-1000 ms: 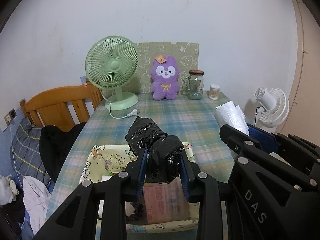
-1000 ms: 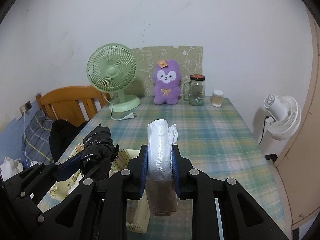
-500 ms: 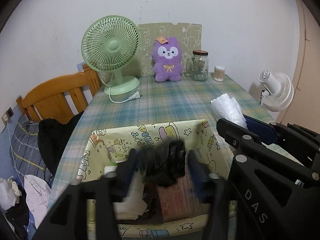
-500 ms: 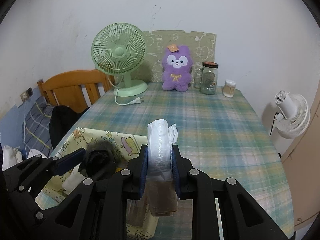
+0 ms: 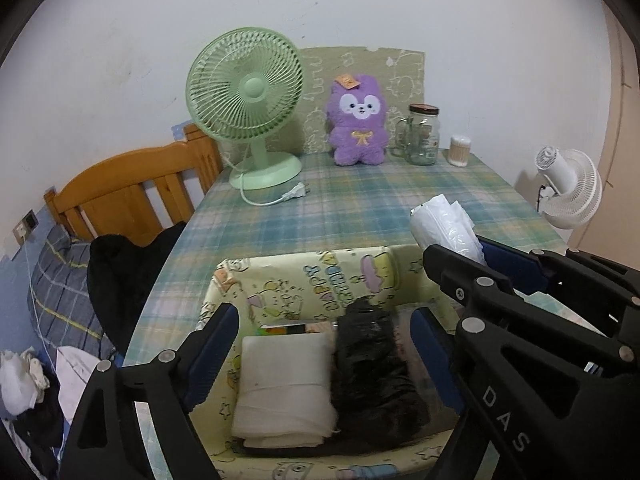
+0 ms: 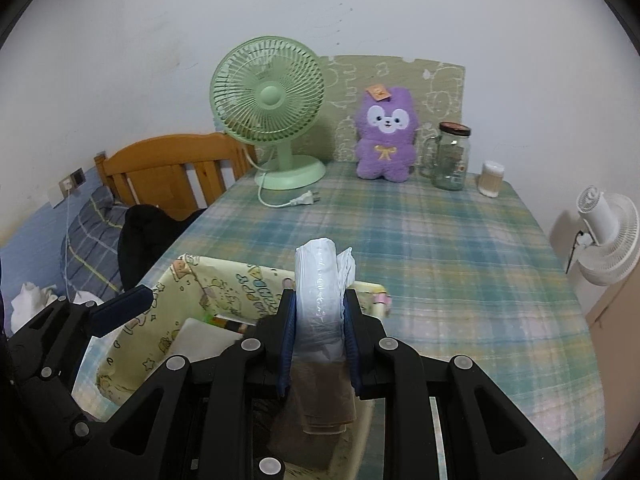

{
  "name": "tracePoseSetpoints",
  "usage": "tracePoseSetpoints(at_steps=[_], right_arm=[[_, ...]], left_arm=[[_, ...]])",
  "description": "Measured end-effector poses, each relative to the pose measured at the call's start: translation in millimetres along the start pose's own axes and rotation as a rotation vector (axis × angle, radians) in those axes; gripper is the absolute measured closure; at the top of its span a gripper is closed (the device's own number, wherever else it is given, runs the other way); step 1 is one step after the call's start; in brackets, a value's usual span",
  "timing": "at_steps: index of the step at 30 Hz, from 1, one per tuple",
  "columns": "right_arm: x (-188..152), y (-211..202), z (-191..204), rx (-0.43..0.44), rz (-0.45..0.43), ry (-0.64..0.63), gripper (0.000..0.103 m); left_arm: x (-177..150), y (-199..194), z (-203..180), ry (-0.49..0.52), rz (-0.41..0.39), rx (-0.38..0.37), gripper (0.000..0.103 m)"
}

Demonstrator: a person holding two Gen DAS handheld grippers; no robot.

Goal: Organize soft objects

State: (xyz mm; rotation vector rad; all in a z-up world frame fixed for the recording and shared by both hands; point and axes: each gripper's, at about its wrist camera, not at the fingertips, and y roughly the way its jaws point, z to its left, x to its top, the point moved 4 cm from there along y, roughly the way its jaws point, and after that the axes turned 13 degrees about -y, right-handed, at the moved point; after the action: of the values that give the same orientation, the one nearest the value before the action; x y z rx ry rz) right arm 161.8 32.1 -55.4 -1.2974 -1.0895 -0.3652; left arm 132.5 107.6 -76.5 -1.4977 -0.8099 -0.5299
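A yellow cartoon-print fabric bin [image 5: 304,280] sits at the near edge of the table; it also shows in the right wrist view [image 6: 200,280]. In it lie a black plastic bundle [image 5: 372,368] and a folded white cloth [image 5: 284,388]. My left gripper [image 5: 324,328] is open above the bin, its jaws wide on either side of the black bundle and not touching it. My right gripper [image 6: 320,312] is shut on a rolled white plastic bag [image 6: 320,284] and holds it over the bin's right side; the roll also shows in the left wrist view [image 5: 444,224].
On the plaid tablecloth [image 6: 420,240] at the back stand a green desk fan [image 5: 248,96] with a loose plug cord, a purple plush toy [image 5: 358,120], a glass jar [image 5: 422,134] and a small cotton-swab tub [image 5: 459,150]. A wooden headboard [image 5: 132,192] with dark clothes is left; a white fan [image 5: 568,188] right.
My left gripper lowered over the bin and opened; the black bundle dropped from its jaws and now lies in the bin. My right gripper kept hold of the white roll and moved over the bin.
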Motion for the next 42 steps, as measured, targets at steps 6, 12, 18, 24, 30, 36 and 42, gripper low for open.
tracePoseSetpoints(at_steps=[6,12,18,24,30,36,42], right_arm=[[3.6,11.2,5.3,0.028,0.01,0.0,0.074],[-0.1,13.7,4.1,0.042,0.029,0.024,0.034],[-1.8,3.7,2.1,0.025,0.011,0.024,0.023],[-2.1,-13.4,-4.5,0.007,-0.012,0.027,0.019],[-1.4,-39.2,-14.8,-0.035,-0.043,0.03,0.015],[-3.6,-64.9,-30.7,-0.061,-0.066,0.057,0.014],[-6.9,-89.8,-45.0,-0.105,-0.101,0.066,0.009]], left_arm=[[-0.4,3.7,6.3,-0.013,0.018,0.009,0.013],[-1.8,1.9,4.9,-0.009,0.018,-0.003,0.008],[-2.6,-3.0,0.9,-0.011,0.01,-0.002,0.008],[-1.4,-16.5,-7.8,-0.003,-0.017,-0.003,0.005],[1.3,-34.9,-21.3,0.0,-0.053,-0.027,0.005],[4.0,-53.3,-39.5,0.006,-0.087,-0.056,0.004],[4.5,-70.2,-56.4,0.017,-0.119,-0.061,0.003]])
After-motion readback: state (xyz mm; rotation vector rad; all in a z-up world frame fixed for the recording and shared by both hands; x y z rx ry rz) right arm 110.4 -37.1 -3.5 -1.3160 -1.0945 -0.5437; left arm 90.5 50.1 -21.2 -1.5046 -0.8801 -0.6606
